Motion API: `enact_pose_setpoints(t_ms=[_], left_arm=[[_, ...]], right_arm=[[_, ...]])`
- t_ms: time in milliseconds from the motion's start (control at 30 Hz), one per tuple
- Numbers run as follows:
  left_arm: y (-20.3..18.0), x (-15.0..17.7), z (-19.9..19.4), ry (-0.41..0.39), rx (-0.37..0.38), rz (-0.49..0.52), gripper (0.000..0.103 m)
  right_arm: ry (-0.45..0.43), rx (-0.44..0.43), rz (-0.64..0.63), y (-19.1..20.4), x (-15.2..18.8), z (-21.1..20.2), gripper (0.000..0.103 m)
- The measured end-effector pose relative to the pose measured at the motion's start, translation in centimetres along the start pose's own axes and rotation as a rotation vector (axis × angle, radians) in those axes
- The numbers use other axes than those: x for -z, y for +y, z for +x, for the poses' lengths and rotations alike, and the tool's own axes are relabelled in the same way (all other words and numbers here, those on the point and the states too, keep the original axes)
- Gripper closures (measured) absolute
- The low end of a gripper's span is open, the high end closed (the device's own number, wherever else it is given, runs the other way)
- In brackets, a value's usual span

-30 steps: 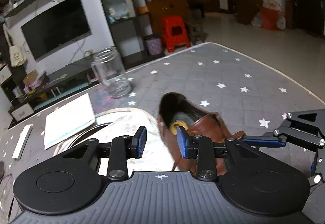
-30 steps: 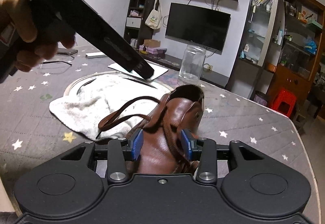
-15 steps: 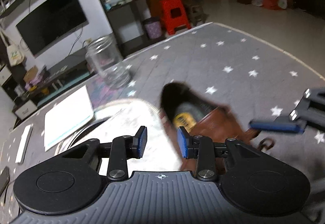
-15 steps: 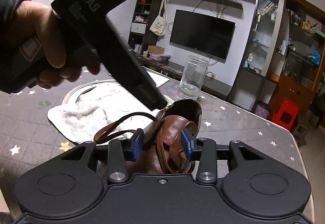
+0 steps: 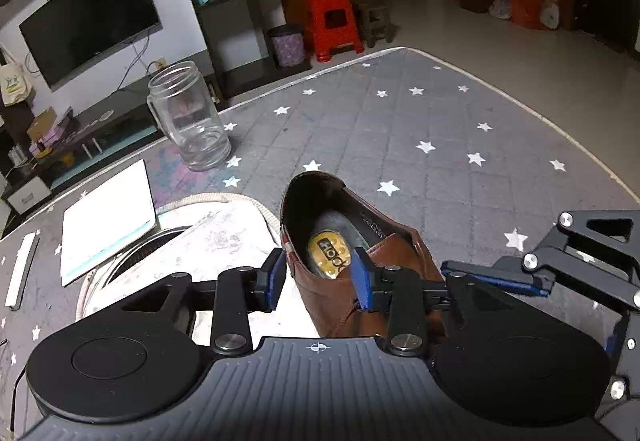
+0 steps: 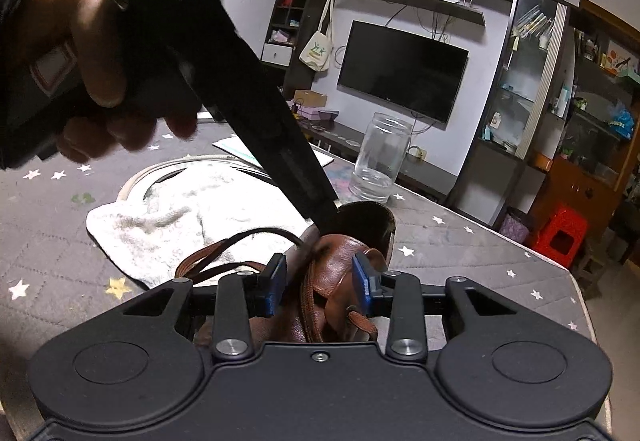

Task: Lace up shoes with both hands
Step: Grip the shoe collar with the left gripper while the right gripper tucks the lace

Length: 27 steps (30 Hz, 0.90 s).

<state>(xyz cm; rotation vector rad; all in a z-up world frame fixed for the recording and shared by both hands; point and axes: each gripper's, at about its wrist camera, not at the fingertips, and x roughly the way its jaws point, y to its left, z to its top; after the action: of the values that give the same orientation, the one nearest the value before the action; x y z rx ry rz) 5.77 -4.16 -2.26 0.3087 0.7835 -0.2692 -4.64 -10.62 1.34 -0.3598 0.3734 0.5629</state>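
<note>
A brown leather shoe (image 5: 344,293) lies on the star-patterned cover, heel opening facing away, a yellow label on its insole. My left gripper (image 5: 318,277) is open just above the shoe, its pads straddling the near part of the opening. A blue finger (image 5: 492,279) of the right gripper reaches in from the right at the shoe's side. In the right wrist view my right gripper (image 6: 319,281) is open around the shoe (image 6: 340,261) at its laced front. A brown lace (image 6: 240,241) loops out to the left. A hand (image 6: 80,61) holds the left gripper's black body (image 6: 240,101).
A glass jar (image 5: 188,117) stands behind the shoe. A white towel (image 5: 216,237) lies over a round rim to the left, with a white notebook (image 5: 108,217) and a white bar (image 5: 22,269) beyond. The table edge (image 5: 520,109) curves along the right.
The left gripper has come down and over from above the towel to the shoe's opening. The right gripper stays at the shoe's front, and both keep the same wide gap.
</note>
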Motion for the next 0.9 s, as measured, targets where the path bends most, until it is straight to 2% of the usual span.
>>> enact_pose_setpoints(t_ms=[67,133,333,700,900], left_arm=[[0.1,-0.2,0.1,0.011,-0.006,-0.028,0.065],[0.0,-0.2,-0.1,0.0,0.0,-0.024,0.061],[-0.5,-0.6,0.5,0.016,0.012,-0.021,0.06],[3.2,1.7,-0.2,-0.005,0.043,-0.121,0.06],[4.5,2.6,-0.3,-0.021,0.074,-0.192,0.06]], right_arm=[[0.001,-0.004,-0.001,-0.1,0.0,0.0,0.065],[0.002,-0.009,-0.003,-0.2,0.0,0.0,0.065],[0.005,-0.022,-0.006,-0.4,-0.1,0.1,0.065],[0.014,-0.054,-0.035,-1.1,-0.6,0.3,0.061],[0.027,-0.103,-0.1,-0.4,-1.3,1.6,0.078]])
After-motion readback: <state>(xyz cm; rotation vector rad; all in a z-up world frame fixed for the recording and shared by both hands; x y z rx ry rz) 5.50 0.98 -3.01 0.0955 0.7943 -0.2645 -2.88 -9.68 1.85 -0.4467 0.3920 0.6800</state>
